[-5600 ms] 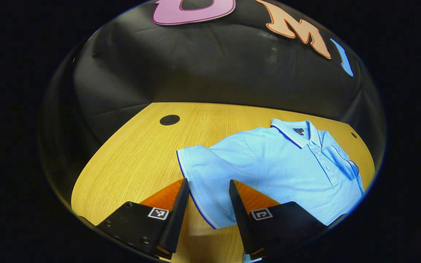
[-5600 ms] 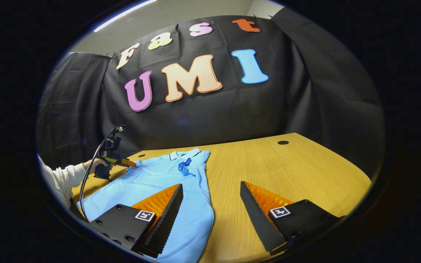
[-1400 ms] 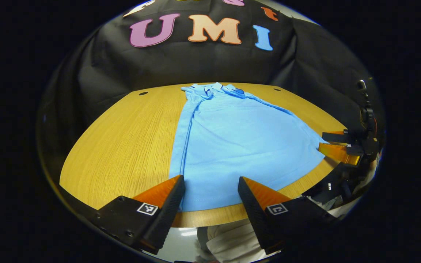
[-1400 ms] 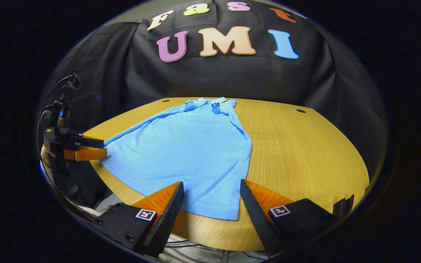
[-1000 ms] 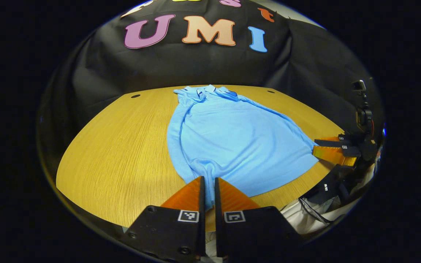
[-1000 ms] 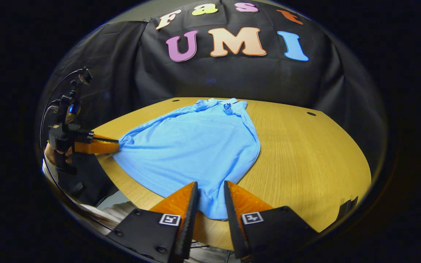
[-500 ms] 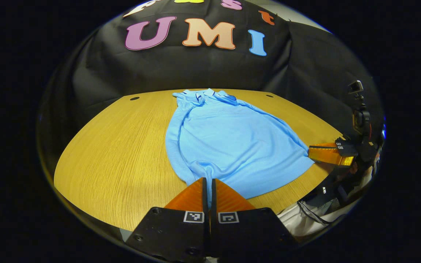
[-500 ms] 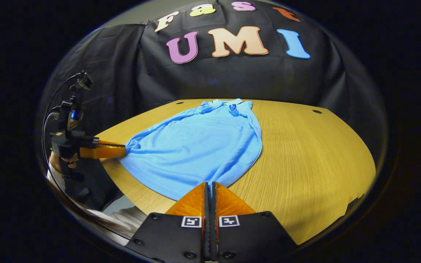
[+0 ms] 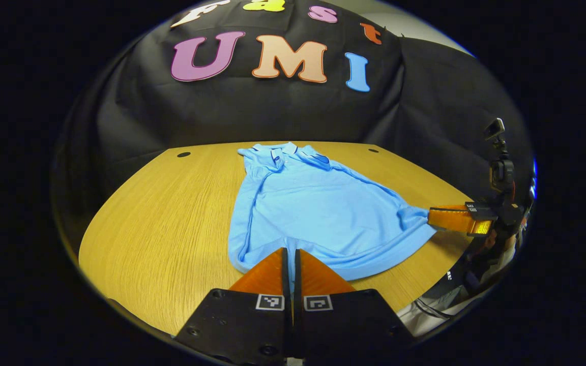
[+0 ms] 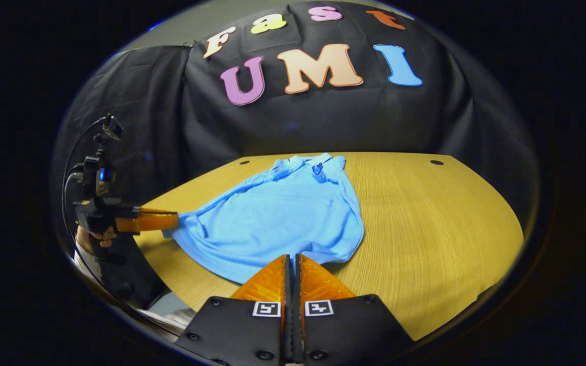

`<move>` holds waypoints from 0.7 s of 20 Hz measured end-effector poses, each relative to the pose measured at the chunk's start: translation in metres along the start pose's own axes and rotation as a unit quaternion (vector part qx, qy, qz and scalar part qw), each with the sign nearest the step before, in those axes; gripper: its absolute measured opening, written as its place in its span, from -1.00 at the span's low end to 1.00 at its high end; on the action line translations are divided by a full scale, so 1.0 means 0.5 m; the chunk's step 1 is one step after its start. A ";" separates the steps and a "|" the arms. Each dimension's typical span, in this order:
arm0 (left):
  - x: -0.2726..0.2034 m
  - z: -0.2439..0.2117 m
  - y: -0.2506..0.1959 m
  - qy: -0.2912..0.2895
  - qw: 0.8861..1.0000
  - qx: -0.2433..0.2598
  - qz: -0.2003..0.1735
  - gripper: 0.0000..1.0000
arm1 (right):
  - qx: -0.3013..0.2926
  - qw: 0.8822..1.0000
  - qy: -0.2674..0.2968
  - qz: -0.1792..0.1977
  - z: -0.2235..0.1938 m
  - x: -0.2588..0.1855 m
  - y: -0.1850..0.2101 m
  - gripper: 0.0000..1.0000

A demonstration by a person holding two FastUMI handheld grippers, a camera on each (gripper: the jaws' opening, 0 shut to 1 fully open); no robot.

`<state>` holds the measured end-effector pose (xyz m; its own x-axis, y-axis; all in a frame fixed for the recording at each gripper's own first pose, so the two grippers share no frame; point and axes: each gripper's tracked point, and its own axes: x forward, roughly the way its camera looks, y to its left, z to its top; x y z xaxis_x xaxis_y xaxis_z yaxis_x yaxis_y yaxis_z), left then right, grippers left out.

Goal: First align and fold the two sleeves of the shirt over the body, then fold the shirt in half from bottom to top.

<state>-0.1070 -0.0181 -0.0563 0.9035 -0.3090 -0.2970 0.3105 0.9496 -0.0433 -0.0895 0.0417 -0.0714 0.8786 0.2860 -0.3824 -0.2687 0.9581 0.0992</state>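
A wooden table (image 9: pixel 160 213) carries the light-blue shirt (image 9: pixel 313 208) — collar toward the table's far edge, hem near its front edge, lifted slightly.

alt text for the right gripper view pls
The right gripper is shut on the near hem of a light blue polo shirt lying on a round wooden table. At far left, the left gripper, in a hand, grips the hem's other corner.

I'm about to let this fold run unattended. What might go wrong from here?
Both grippers, left and right, pinch only small bits of the polo shirt's hem, so cloth may slip out mid-lift. The hem sags between them and may crease. The folded sleeves could also shift as the hem is carried to the collar.
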 end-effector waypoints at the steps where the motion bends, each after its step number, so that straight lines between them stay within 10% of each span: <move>1: 0.008 0.014 0.002 -0.005 1.000 -0.004 -0.002 -1.00 | 0.001 1.000 -0.004 -0.006 0.018 0.008 -0.008 -0.94; 14: 0.132 0.199 0.072 -0.037 0.999 -0.010 -0.014 -1.00 | -0.010 0.999 -0.013 -0.037 0.200 0.161 -0.046 -0.94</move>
<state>-0.0069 -0.0096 0.0175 0.9142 -0.3369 -0.2251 0.3298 0.9415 -0.0695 0.0270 0.0444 -0.0127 0.9062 0.2158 -0.3637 -0.2113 0.9760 0.0527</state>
